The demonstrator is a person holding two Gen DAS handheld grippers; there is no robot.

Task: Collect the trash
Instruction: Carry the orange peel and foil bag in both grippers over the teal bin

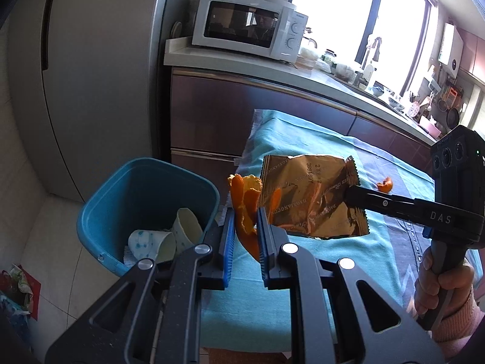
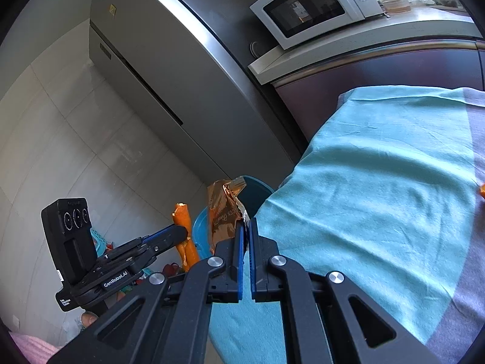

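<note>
My left gripper (image 1: 246, 217) is shut on a strip of orange peel (image 1: 242, 203), held at the left edge of the teal-covered table (image 1: 303, 273), just right of the blue trash bin (image 1: 100, 209). My right gripper (image 1: 353, 192) is shut on the corner of a crumpled gold snack wrapper (image 1: 306, 194), lifted above the cloth. In the right wrist view the right gripper (image 2: 246, 223) pinches that wrapper (image 2: 221, 212), with the left gripper (image 2: 182, 230) and its peel (image 2: 183, 221) to the left and the bin (image 2: 257, 188) behind. A small piece of peel (image 1: 384, 184) lies on the cloth farther back.
Paper cups (image 1: 151, 242) and tissue lie inside the bin. A grey fridge (image 1: 100, 75) stands behind it, a microwave (image 1: 248, 25) on the counter (image 1: 242, 60) beyond the table. A hand (image 1: 439, 285) holds the right gripper's grip. Bags (image 1: 15, 285) sit on the floor at far left.
</note>
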